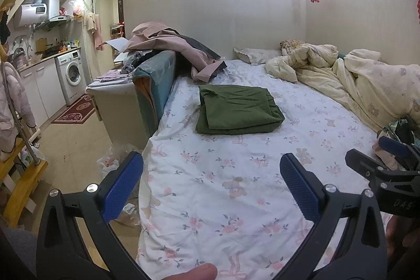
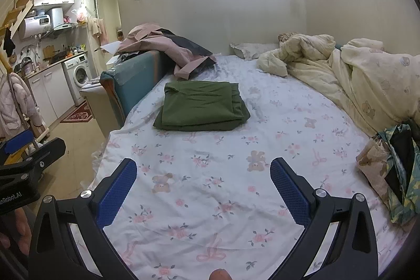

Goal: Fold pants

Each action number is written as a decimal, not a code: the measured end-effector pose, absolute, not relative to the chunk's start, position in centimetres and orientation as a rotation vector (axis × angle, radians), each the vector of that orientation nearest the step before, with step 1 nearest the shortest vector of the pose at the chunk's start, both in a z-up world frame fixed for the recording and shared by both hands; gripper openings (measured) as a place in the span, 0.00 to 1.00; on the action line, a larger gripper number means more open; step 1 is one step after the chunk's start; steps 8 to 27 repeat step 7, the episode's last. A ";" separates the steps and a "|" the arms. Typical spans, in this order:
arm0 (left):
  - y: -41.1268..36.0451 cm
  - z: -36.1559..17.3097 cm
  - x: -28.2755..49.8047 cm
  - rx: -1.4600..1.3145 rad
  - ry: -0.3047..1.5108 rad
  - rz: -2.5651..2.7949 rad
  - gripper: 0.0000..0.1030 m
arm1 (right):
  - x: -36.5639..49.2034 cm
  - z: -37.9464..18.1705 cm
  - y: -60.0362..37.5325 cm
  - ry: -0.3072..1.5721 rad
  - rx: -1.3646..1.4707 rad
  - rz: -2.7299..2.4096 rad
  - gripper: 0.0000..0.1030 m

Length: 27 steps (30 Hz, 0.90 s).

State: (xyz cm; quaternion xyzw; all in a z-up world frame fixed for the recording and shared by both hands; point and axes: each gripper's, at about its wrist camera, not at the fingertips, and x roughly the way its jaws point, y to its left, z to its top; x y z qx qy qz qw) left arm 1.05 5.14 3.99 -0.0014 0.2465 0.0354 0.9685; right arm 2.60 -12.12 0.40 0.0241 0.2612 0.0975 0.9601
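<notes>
The green pants [image 1: 237,110] lie folded into a flat rectangle on the floral bed sheet [image 1: 236,188], near the bed's left side; the right wrist view shows the pants [image 2: 200,105] there too. My left gripper [image 1: 211,167] hovers open over the near part of the bed, well short of the pants, with nothing between its blue pads [image 1: 122,184]. My right gripper [image 2: 203,171] is open too, empty, equally far back. Each gripper appears at the edge of the other's view: the right gripper [image 1: 378,154] and the left gripper [image 2: 29,146].
A crumpled cream duvet [image 2: 354,80] fills the bed's right side, with a patterned cloth pile [image 2: 393,172] nearer. Pink and dark clothes [image 1: 173,49] drape over a teal headboard-like panel [image 1: 155,85] at left. Beyond lie a floor, a washing machine [image 1: 72,72] and kitchen counter.
</notes>
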 end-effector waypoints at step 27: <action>5.3 3.9 1.1 -0.004 0.510 0.060 1.00 | 2.7 0.3 -12.3 0.528 0.053 0.199 1.00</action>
